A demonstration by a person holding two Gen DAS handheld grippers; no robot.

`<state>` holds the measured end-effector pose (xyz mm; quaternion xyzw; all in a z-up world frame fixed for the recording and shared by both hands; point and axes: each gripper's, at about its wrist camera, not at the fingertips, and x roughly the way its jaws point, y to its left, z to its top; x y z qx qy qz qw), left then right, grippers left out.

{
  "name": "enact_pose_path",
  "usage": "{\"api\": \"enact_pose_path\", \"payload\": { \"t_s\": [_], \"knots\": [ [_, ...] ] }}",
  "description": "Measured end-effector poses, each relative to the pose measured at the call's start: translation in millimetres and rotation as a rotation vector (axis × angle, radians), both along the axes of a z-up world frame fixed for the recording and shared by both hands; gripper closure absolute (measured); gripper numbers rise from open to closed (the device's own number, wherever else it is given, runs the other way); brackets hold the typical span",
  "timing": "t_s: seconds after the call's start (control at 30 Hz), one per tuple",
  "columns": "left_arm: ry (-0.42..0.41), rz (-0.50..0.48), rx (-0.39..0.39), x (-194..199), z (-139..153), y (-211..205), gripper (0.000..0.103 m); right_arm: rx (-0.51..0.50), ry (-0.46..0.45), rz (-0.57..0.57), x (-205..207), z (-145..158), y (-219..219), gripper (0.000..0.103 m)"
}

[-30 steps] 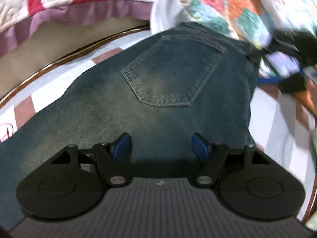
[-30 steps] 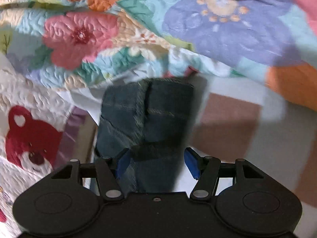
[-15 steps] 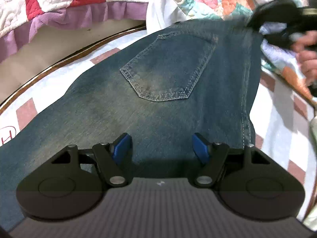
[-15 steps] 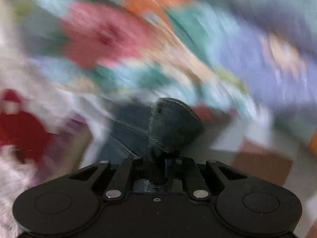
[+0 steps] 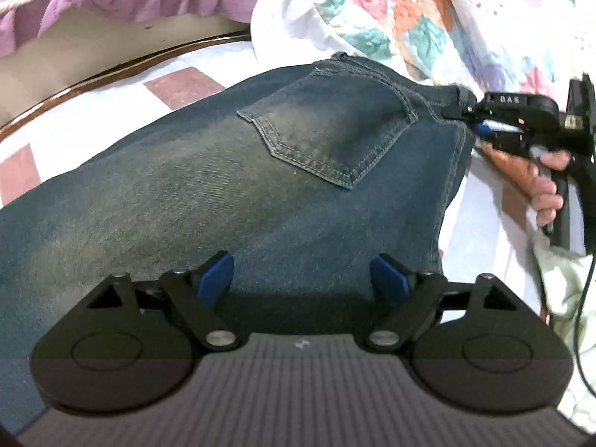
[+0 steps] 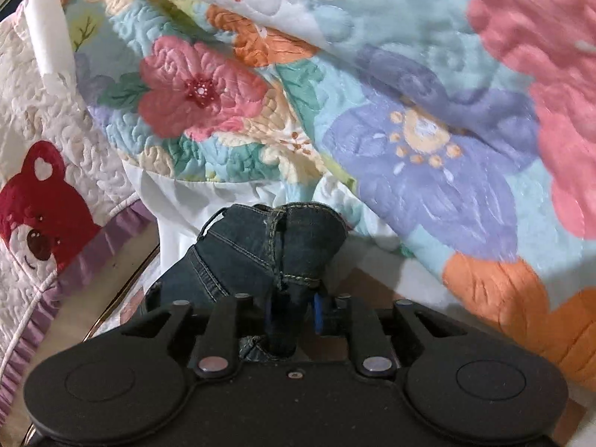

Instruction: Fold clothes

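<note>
Quilted bedding fills the background: a floral quilt (image 6: 372, 111) bunched at the far side, a white quilt with a red bear (image 6: 41, 201) to the left, and under the work a white-and-pink checked cover (image 5: 178, 85) with a dark curved rim (image 5: 111, 70) at its edge. Jeans (image 5: 223, 193) lie spread on this cover, back pocket (image 5: 331, 138) facing up, the waistband end toward the floral quilt. My left gripper (image 5: 301, 279) hovers just over the denim, jaws wide apart and having just opened further; nothing between the pads, no grip. My right gripper (image 6: 294, 316) has the waistband corner bunched between its blue pads; its jaws have just eased open a little from a tighter pinch, yet the cloth looks clamped. From the left wrist view the right hand (image 5: 540, 182) sits at the jeans' right edge. Judgement: early stage. Jeans appear laid flat or halved lengthwise; I cannot tell which. No crosswise fold visible. Remaining: lift the waistband over, align, flatten.
</note>
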<state>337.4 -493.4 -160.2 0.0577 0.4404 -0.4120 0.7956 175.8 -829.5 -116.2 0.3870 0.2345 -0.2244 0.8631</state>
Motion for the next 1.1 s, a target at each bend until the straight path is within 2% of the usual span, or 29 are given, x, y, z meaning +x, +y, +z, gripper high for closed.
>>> {"api": "enact_pose_path", "payload": {
  "t_s": [0.07,0.1,0.2,0.27,0.37,0.47,0.5,0.57,0.63,0.7,0.77,0.87,1.0,1.1],
  "knots": [
    [0.002,0.014,-0.012,-2.3,0.0,1.9,0.020,0.086,-0.041,-0.069,-11.4,-7.6,0.8,0.059],
    [-0.005,0.018,-0.011,-5.2,-0.7,2.5,0.020,0.151,-0.065,-0.091,-17.4,-14.7,1.6,0.050],
    [-0.075,0.017,0.030,-12.9,-1.8,-4.5,0.019,0.399,-0.157,-0.088,-31.9,-41.2,6.9,0.051],
    [-0.114,0.007,0.067,-19.1,-1.5,-10.7,0.019,0.481,-0.204,-0.074,-36.6,-49.5,16.1,0.052],
    [-0.081,0.037,0.063,-15.2,2.0,-11.2,0.019,0.435,-0.195,-0.054,-29.6,-44.6,28.5,0.049],
    [-0.013,0.113,0.001,-11.4,7.9,4.9,0.019,0.403,-0.194,-0.046,-11.3,-40.0,31.9,0.047],
    [-0.017,0.153,0.016,-11.6,7.8,12.3,0.019,0.378,-0.177,-0.041,-5.1,-37.0,30.6,0.048],
    [-0.025,0.237,0.047,-12.0,7.6,28.0,0.019,0.350,-0.158,-0.041,1.7,-29.0,26.0,0.079],
    [-0.040,0.334,0.074,-11.7,9.4,55.3,0.019,0.374,-0.195,-0.058,-2.2,-19.9,20.0,0.086],
    [-0.055,0.417,0.091,-12.9,12.8,89.0,0.019,0.269,-0.187,-0.017,-2.4,-3.3,25.4,0.087],
    [-0.071,0.497,0.122,-13.1,13.0,121.0,0.019,0.155,-0.119,0.018,3.0,4.4,32.1,0.087],
    [-0.096,0.612,0.182,-12.2,10.0,167.3,0.020,0.148,-0.081,-0.007,4.9,0.5,34.7,0.088],
    [-0.116,0.725,0.335,-15.7,14.3,207.9,0.018,0.024,-0.027,0.023,11.4,26.4,47.9,0.088],
    [-0.068,0.793,0.330,-19.4,18.5,242.1,0.018,-0.011,-0.023,0.029,14.9,60.5,50.9,0.089]
  ]
}}
